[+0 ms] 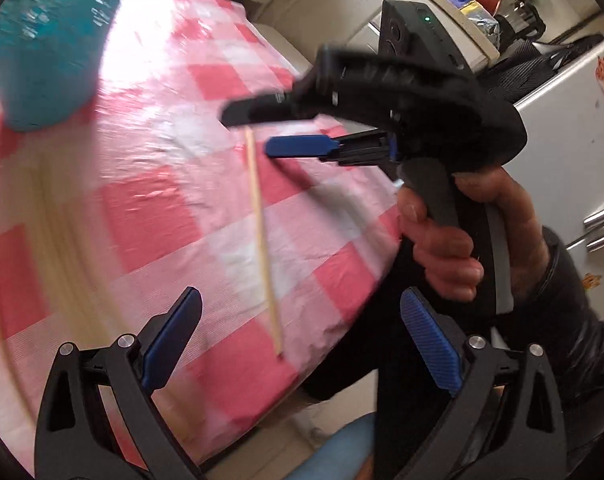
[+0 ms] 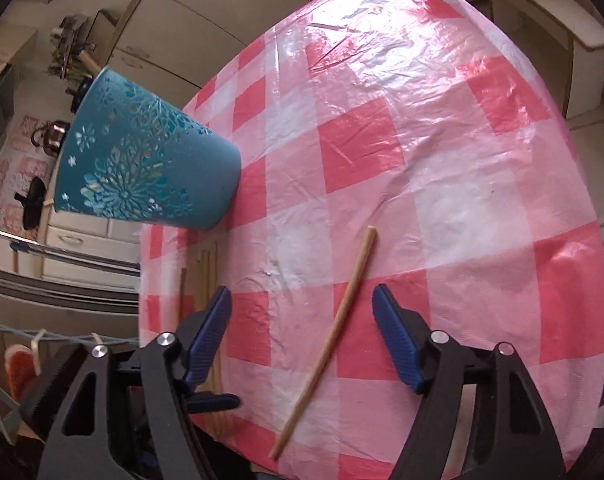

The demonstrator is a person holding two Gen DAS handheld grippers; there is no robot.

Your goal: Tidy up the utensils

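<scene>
A single wooden chopstick (image 2: 334, 328) lies on the pink-and-white checked tablecloth (image 2: 462, 160), near the table's front edge. My right gripper (image 2: 302, 308) hovers over it, open, and the stick runs between the fingers without touching the pads. From the left wrist view, the same chopstick (image 1: 261, 236) lies ahead of my open left gripper (image 1: 302, 320), which holds nothing. The right gripper (image 1: 249, 132) stands spread above the stick's far end. A teal patterned cup (image 2: 141, 160) stands on the cloth at the left, and the cup (image 1: 41, 40) is blurred in the left view. Several more chopsticks (image 2: 205, 272) lie beside it.
A person's hand (image 1: 442, 240) in a black sleeve grips the right gripper's handle. The table's rounded edge (image 1: 342, 340) runs close by, with floor and a blue seat (image 1: 342, 448) below. A white fridge (image 1: 562, 128) and cupboards (image 2: 181, 20) stand beyond the table.
</scene>
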